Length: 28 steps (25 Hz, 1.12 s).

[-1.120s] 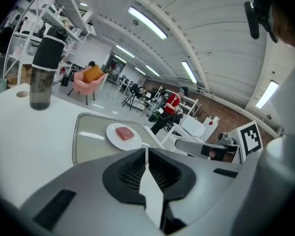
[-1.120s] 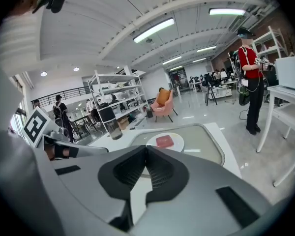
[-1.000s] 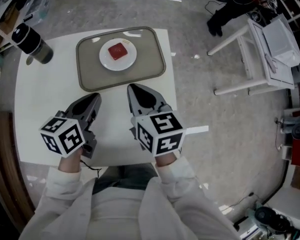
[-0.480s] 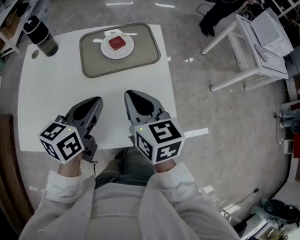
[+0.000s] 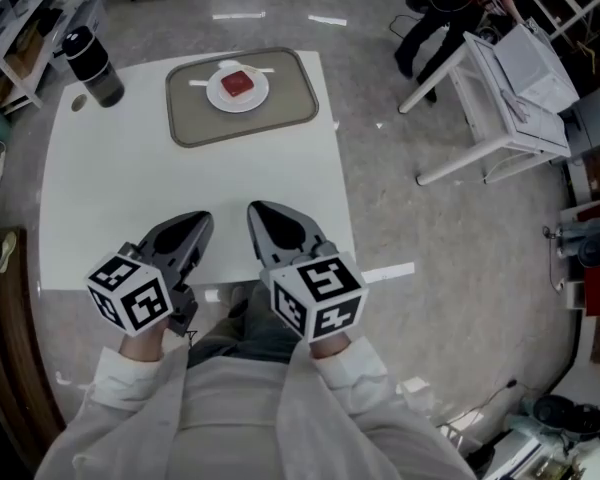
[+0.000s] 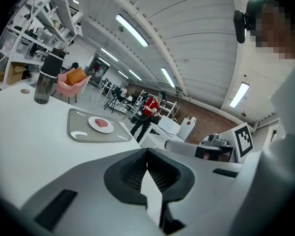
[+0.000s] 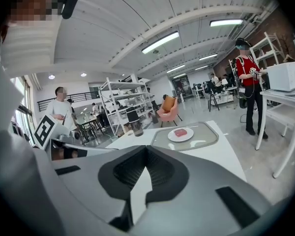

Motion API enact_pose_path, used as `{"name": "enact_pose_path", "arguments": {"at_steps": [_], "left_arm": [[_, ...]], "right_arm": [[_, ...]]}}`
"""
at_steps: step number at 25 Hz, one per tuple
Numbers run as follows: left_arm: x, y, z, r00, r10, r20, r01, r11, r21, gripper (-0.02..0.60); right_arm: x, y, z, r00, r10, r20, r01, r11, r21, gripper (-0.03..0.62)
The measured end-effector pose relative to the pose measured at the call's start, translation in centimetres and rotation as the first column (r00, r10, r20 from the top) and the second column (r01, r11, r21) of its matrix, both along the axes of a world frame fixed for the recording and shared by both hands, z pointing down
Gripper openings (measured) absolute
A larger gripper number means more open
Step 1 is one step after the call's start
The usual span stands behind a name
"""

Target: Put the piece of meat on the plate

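The meat (image 5: 238, 82) lies on the plate (image 5: 218, 93), which sits on a tray (image 5: 195, 123) at the far end of the table (image 5: 120, 188). A dark bottle (image 5: 93, 65) stands at the far left corner, beside the tray. Both grippers hang over the near edge, well apart from the tray. The left gripper (image 5: 200, 220) has its jaws closed together on nothing. The right gripper (image 5: 256, 212) is likewise closed and empty.
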<state>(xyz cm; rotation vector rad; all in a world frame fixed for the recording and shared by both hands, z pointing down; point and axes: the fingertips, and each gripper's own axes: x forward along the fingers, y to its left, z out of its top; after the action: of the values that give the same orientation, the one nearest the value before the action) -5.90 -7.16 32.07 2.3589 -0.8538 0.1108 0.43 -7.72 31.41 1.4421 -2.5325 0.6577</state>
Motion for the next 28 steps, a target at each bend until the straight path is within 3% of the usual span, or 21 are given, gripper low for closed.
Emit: {"name": "enact_pose_path", "arguments": {"at_steps": [28], "left_arm": [[5.2, 2.4, -0.5, 0.999, -0.035, 0.003, 0.035, 0.999, -0.023, 0.009]], "right_arm": [[3.7, 2.6, -0.5, 0.997, -0.075, -0.004, 0.075, 0.997, -0.010, 0.015]]}}
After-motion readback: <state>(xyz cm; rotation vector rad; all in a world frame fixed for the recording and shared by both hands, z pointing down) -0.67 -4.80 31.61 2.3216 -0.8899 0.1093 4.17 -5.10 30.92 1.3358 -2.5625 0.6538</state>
